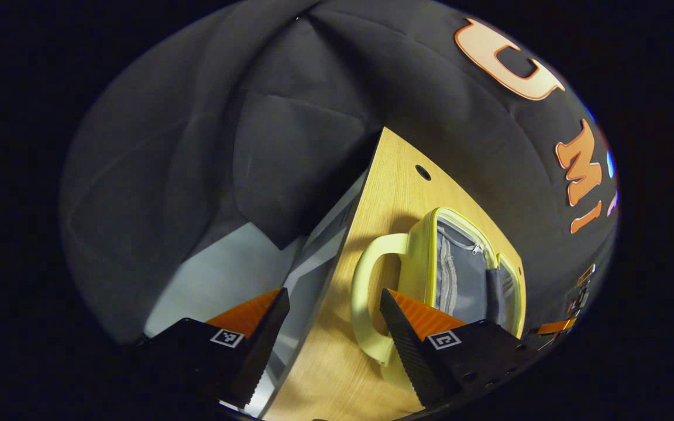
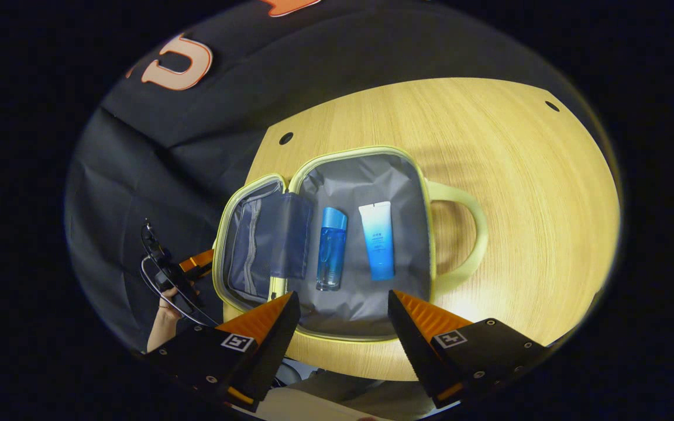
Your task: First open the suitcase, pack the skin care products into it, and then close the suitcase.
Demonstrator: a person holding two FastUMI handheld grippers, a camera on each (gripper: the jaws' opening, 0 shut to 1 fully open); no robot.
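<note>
Left gripper (image 1: 332,318) hangs with its jaws apart and nothing between them, over the table's edge, and the yellow suitcase (image 1: 425,263) sits just ahead and to its right on the wooden table (image 1: 389,175), handle (image 1: 366,280) nearest its right finger. From the right gripper view the case lies flat open straight ahead of the right gripper (image 2: 343,320), whose fingers are also spread and empty, poised just short of the near rim. Going left to right: the lid half with its mesh pocket (image 2: 249,245), then the grey-lined main half (image 2: 366,181). Count inside: one blue bottle (image 2: 331,248), one pale blue tube (image 2: 378,240), side by side, not touching. One case, two products. The shell looks soft and light, likely to sag if pinched at one corner, so the lid's stiffer zip rim looks the best hold for folding it over. The bottle looks hard and slick and may roll; the tube looks squashy. Far left, the other gripper (image 2: 188,266) held in a hand (image 2: 164,318)
</note>
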